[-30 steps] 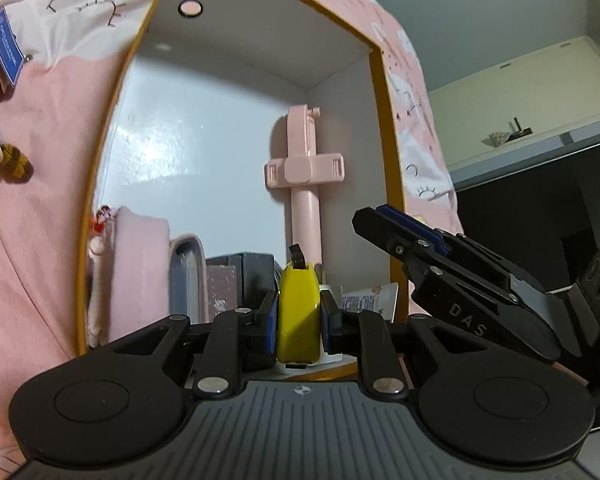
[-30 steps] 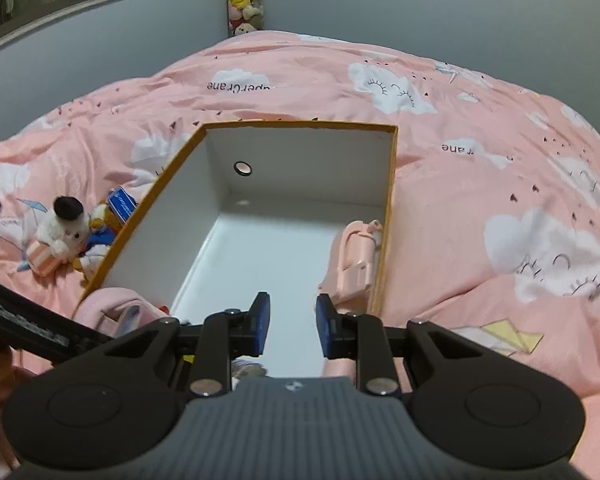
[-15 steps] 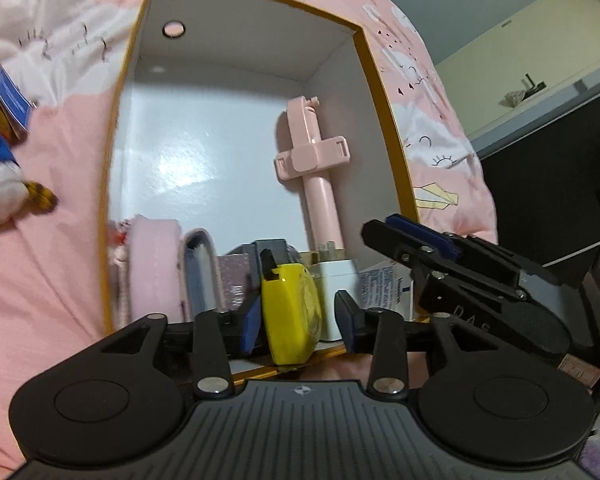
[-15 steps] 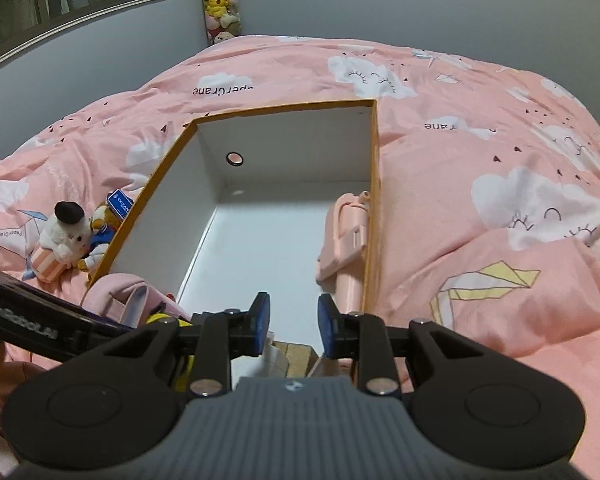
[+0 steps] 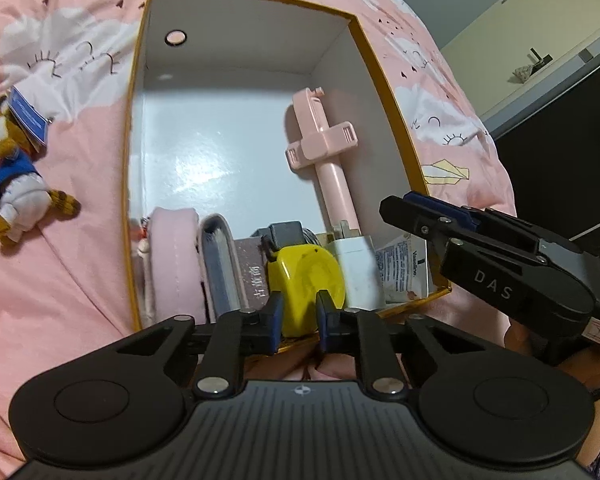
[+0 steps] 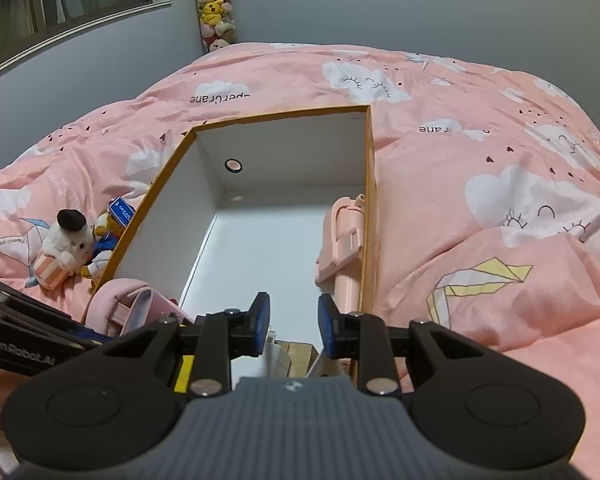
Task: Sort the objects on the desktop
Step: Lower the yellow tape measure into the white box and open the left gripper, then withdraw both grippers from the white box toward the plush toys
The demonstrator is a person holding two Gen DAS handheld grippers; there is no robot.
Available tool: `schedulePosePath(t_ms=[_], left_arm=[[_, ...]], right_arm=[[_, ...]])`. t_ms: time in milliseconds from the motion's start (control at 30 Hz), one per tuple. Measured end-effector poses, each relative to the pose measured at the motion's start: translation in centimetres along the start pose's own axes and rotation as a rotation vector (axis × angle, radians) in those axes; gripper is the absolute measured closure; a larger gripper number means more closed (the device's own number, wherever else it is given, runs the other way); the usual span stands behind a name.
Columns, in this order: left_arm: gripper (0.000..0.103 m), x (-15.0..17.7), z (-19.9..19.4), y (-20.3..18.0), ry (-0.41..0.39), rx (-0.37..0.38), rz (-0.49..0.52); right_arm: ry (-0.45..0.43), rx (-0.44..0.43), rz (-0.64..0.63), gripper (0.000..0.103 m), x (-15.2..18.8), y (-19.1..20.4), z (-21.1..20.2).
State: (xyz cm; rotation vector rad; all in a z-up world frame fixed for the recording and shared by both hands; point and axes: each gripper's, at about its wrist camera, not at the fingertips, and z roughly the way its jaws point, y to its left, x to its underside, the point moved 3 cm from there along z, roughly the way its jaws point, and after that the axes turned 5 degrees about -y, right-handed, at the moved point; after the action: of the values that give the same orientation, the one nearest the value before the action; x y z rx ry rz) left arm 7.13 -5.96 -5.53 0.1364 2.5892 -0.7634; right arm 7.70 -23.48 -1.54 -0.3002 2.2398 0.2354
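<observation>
A white cardboard box with an orange rim (image 5: 384, 92) lies on the pink bedspread. At its near end a yellow tape measure (image 5: 308, 272) leans between a small purple book (image 5: 254, 276) and a white charger (image 5: 360, 272). My left gripper (image 5: 299, 320) hovers just in front of it. Its jaws are closing with a narrow gap, and the tape's lower edge shows beyond the gap, untouched by the pads. A pink selfie stick (image 5: 328, 152) lies along the right wall. My right gripper (image 6: 293, 322) stands open and empty above the box's near end (image 6: 368, 200).
A pink pouch (image 5: 172, 260), a grey-blue case (image 5: 220, 264), a dark block (image 5: 286, 232) and a Vaseline packet (image 5: 404, 272) crowd the near end. Plush toys (image 6: 68, 248) lie left of the box. The far half of the box floor (image 5: 220, 140) is bare.
My left gripper let go of the yellow tape measure, opened wide, then narrowed again while drawing back and upward. The tape now rests tilted in the box. My right gripper shifted slightly.
</observation>
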Motion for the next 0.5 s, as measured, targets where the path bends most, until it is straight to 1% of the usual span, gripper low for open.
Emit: schedulePosePath(t_ms=[33, 200, 367, 500], left_arm=[[0.086, 0.0, 0.1, 0.0, -0.002, 0.000, 0.000], [0.086, 0.0, 0.8, 0.2, 0.016, 0.007, -0.011], [0.086, -0.1, 1.3, -0.2, 0.022, 0.013, 0.004], [0.086, -0.1, 0.6, -0.5, 0.006, 0.002, 0.030]], right_arm=[[0.001, 0.003, 0.003, 0.075, 0.0, -0.1, 0.0], [0.000, 0.009, 0.017, 0.075, 0.1, -0.4, -0.1], [0.007, -0.005, 0.006, 0.075, 0.1, 0.0, 0.0], [0.017, -0.020, -0.009, 0.075, 0.1, 0.5, 0.0]])
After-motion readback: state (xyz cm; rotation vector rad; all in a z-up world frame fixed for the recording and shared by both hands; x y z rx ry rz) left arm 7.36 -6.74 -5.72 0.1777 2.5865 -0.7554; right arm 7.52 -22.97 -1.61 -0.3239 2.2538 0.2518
